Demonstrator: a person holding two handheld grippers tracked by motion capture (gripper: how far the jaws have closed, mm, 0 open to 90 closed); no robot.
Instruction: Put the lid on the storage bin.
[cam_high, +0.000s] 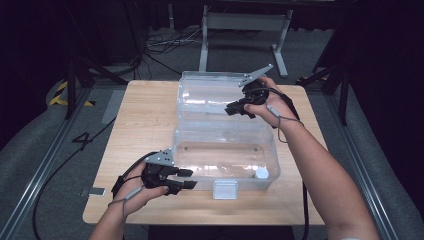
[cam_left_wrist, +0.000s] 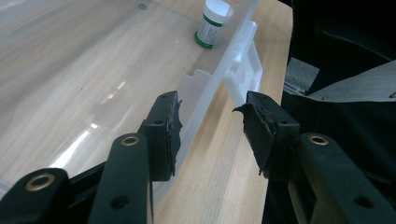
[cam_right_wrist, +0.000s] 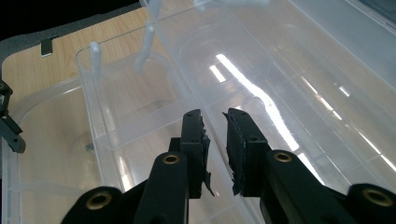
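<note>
A clear plastic box (cam_high: 225, 150) stands on the wooden table (cam_high: 145, 115) with its lid (cam_high: 210, 92) swung open behind it. A small white-capped bottle (cam_high: 261, 173) with a green band (cam_left_wrist: 212, 23) stands inside at the near right corner. My left gripper (cam_high: 192, 178) is at the box's near left corner. In the left gripper view it (cam_left_wrist: 212, 109) is open, with the front wall (cam_left_wrist: 205, 93) between its jaws. My right gripper (cam_high: 229, 110) is over the lid's near edge. Its jaws (cam_right_wrist: 215, 116) are drawn close on the lid's rim (cam_right_wrist: 175, 70).
A white latch (cam_high: 224, 189) hangs from the box's front wall near the table's front edge. Bare wood lies left of the box. Cables and a metal stand (cam_high: 245, 25) are on the floor beyond the table. Dark floor rails run along both sides.
</note>
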